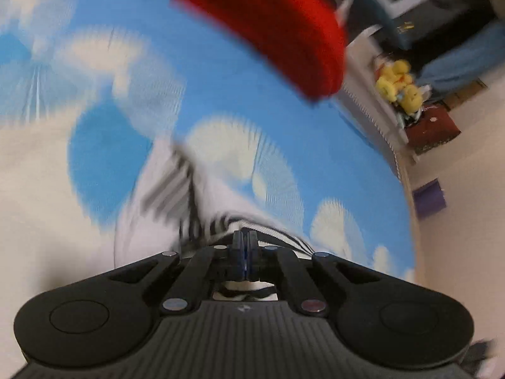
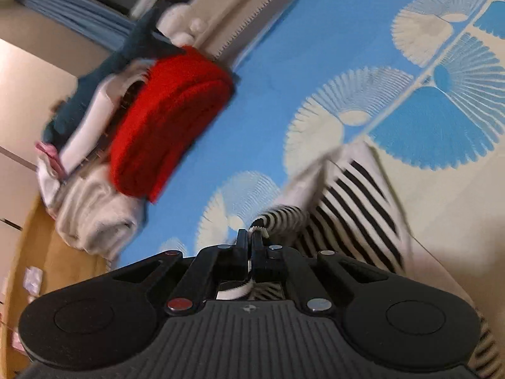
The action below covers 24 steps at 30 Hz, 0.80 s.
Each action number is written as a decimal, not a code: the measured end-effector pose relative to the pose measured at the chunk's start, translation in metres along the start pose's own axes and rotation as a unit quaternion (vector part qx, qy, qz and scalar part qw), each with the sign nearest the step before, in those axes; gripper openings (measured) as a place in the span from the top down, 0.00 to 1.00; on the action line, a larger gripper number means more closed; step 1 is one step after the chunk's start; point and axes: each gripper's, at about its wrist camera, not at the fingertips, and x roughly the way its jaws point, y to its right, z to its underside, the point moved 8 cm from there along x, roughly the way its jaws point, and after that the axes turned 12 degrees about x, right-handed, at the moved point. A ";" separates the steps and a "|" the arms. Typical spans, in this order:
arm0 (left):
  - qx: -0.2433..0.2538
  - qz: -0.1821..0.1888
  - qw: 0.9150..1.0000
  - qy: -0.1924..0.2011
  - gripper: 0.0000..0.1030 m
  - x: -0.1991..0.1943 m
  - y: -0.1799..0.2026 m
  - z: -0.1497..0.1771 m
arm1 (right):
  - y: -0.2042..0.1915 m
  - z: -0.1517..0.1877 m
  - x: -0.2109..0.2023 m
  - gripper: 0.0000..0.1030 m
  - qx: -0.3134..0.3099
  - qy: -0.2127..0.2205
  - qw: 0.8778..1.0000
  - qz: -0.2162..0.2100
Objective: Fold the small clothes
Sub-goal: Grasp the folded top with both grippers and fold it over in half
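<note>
A blue mat (image 2: 277, 72) patterned with cream fan shapes is seen spread beneath everything, and it serves as the landmark here. On the mat, toward its far edge, a folded red knitted garment (image 2: 164, 126) is laid, with a heap of white and dark clothes (image 2: 91, 211) just beside it at the mat's border. A black-and-white striped garment (image 2: 353, 208) is spread over the near part of the mat, one end raised off it. Beyond the mat's toothed edge, yellow soft toys (image 1: 399, 83) are set on a low shelf.

The right gripper (image 2: 251, 240) is held above the near part of the mat, its jaws closed tight on a bunched edge of the striped garment (image 1: 221, 224). The left gripper (image 1: 244, 240) is likewise clamped on striped cloth, which is seen blurred and pulled up from the mat.
</note>
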 end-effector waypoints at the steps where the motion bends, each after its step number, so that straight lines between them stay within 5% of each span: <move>1: -0.013 -0.015 0.999 -0.042 0.99 0.010 -0.011 0.012 | 0.015 0.006 0.010 0.99 0.002 -0.027 0.999 0.046; 4: -0.049 -0.086 0.987 -0.128 0.96 0.030 -0.048 0.042 | 0.057 0.024 0.033 0.99 0.019 -0.083 0.986 0.143; 6: -0.069 -0.098 0.983 -0.136 0.88 0.028 -0.060 0.043 | 0.064 0.020 0.034 0.95 0.021 -0.055 0.983 0.171; 8: -0.076 -0.081 0.988 -0.110 0.64 0.019 -0.061 0.031 | 0.058 0.014 0.031 0.91 0.011 -0.029 0.986 0.165; 11: -0.065 -0.064 0.993 -0.079 0.49 0.017 -0.053 0.019 | 0.047 0.013 0.033 0.52 0.017 -0.027 0.991 0.129; 12: -0.063 -0.057 0.993 -0.078 0.48 0.020 -0.050 0.020 | 0.045 0.014 0.035 0.49 0.018 -0.029 0.991 0.127; 15: -0.052 -0.044 0.993 -0.099 0.44 0.036 -0.040 0.027 | 0.046 0.015 0.048 0.49 0.023 -0.036 0.991 0.129; 20: 0.002 -0.080 0.990 -0.116 0.47 0.058 -0.038 0.045 | 0.060 0.020 0.064 0.51 0.038 -0.040 0.987 0.153; 21: 0.017 -0.085 0.990 -0.112 0.52 0.059 -0.036 0.045 | 0.061 0.020 0.066 0.62 0.035 -0.038 0.987 0.153; 22: 0.028 -0.084 0.991 -0.103 0.74 0.058 -0.035 0.044 | 0.059 0.019 0.066 0.71 0.032 -0.038 0.988 0.147; 23: 0.033 -0.080 0.992 -0.094 0.91 0.056 -0.034 0.041 | 0.055 0.018 0.066 0.90 0.027 -0.037 0.990 0.136; 24: 0.034 -0.072 0.994 -0.081 0.91 0.051 -0.032 0.037 | 0.050 0.016 0.061 0.98 0.023 -0.028 0.992 0.124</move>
